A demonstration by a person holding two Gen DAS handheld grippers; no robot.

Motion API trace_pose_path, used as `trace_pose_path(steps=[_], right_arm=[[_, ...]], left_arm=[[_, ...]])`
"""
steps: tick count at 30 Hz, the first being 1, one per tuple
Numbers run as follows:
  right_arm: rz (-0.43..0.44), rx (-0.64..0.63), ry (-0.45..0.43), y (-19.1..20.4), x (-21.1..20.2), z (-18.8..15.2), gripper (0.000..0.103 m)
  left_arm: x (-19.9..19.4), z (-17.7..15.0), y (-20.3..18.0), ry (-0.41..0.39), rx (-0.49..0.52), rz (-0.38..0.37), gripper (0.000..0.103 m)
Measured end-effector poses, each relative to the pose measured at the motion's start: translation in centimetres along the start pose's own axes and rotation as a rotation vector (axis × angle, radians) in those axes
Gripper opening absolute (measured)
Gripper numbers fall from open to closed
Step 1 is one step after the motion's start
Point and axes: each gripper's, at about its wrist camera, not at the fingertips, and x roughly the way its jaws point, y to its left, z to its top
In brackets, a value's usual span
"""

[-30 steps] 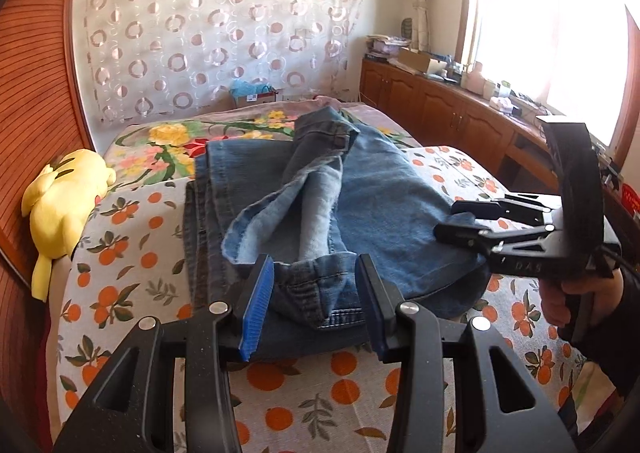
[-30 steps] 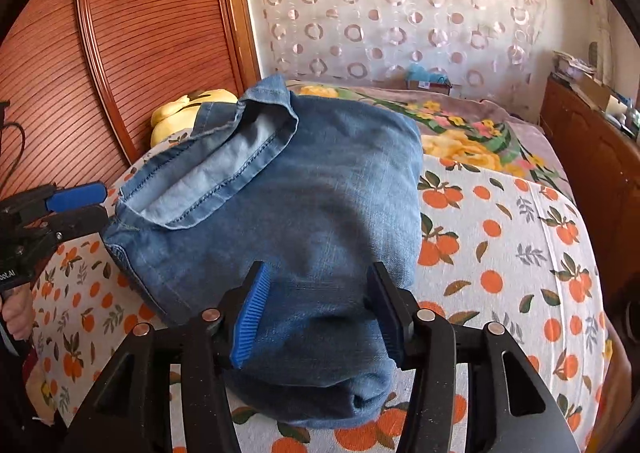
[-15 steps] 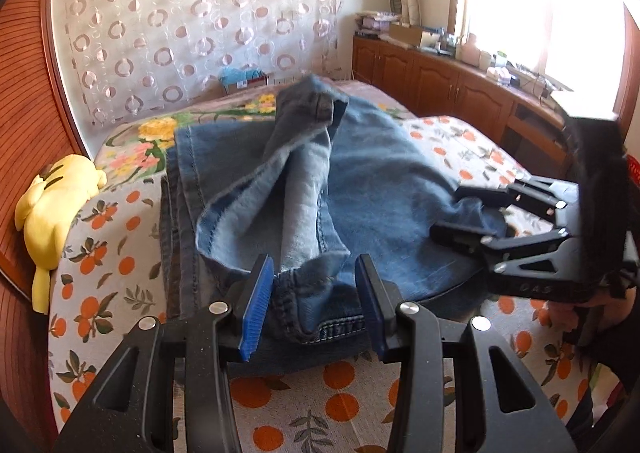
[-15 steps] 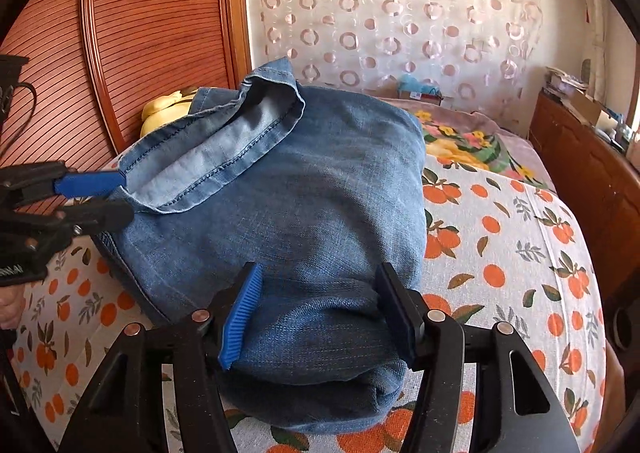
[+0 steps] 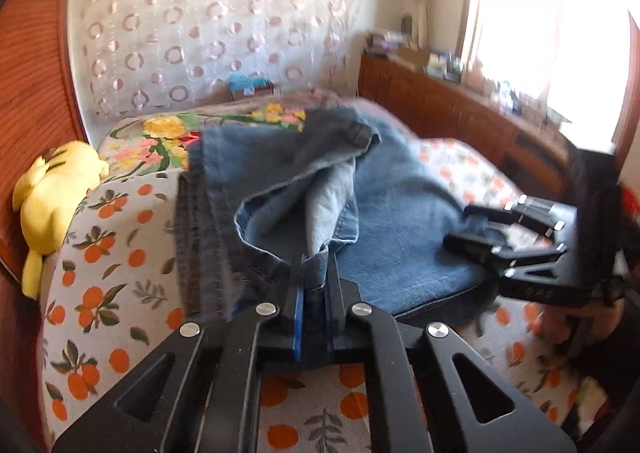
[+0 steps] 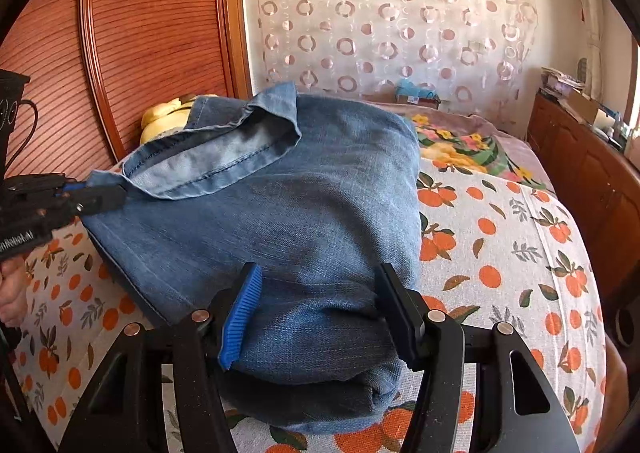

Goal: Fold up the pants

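Left gripper (image 5: 314,285): its jaws have just snapped together from a half-open stance and now pinch the hem of the jeans; a strip of dark denim shows between the blue pads. It also shows at the left edge of the right wrist view, nipping that same hem.
Right gripper (image 6: 320,317): jaws stand apart, straddling the thick folded end of the jeans. The cloth lies between the fingers and reaches both of them, yet I cannot see it squeezed, so I read this as no grip so far.
Bed (image 5: 120,261): orange-print cover spreads beneath and beyond both grippers and carries the whole bundle.
Jeans (image 6: 288,221): already doubled over into a thick stack right ahead of the right gripper; the upper leg end, with its pale inner side turned out, rises just beyond the left gripper's tips.
Hem (image 5: 320,253): the loose leg opening, directly between the left gripper's pads.
Plush toy (image 5: 52,193): yellow, far to the left of the left gripper, against the headboard, well apart from the denim.
Meaning for the task: the left side has secured its corner, so the next fold likely waits on the right gripper closing on the thick end.
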Motion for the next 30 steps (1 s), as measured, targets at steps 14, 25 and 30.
trace_pose_path(steps=[14, 25, 30], right_arm=[[0.064, 0.037, -0.004, -1.2, -1.7, 0.2, 0.061], [0.029, 0.054, 0.039, -1.5, -0.8, 0.0, 0.061], [0.027, 0.063, 0.042, -1.3, -0.9, -0.4, 0.061]], left_arm=[[-1.8, -2.4, 2.8, -0.002, -0.09, 0.063, 0.008], [-2.0, -2.5, 3.7, 0.021, -0.088, 0.094, 0.042], [-2.4, -0.3, 4.3, -0.023, -0.079, 0.097, 0.05]])
